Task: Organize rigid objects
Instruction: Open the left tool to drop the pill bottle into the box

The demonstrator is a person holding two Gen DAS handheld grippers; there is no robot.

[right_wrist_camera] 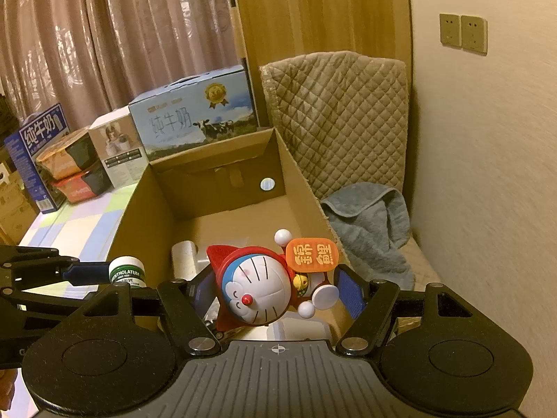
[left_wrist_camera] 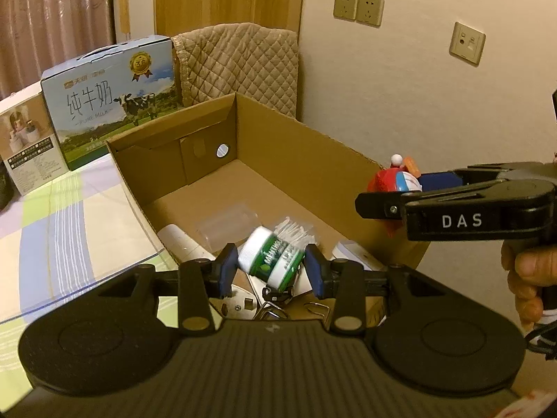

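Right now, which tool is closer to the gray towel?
Right. The right tool, holding the cat toy, is over the cardboard box's towel-side wall, with the gray towel just beyond. The left tool, gripping the green jar, is farther across the box.

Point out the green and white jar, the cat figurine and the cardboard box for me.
green and white jar (left_wrist_camera: 275, 257), left wrist view, on its green label.
cat figurine (right_wrist_camera: 259, 291), right wrist view, on its white face.
cardboard box (left_wrist_camera: 296, 149), left wrist view, on the inner right wall.
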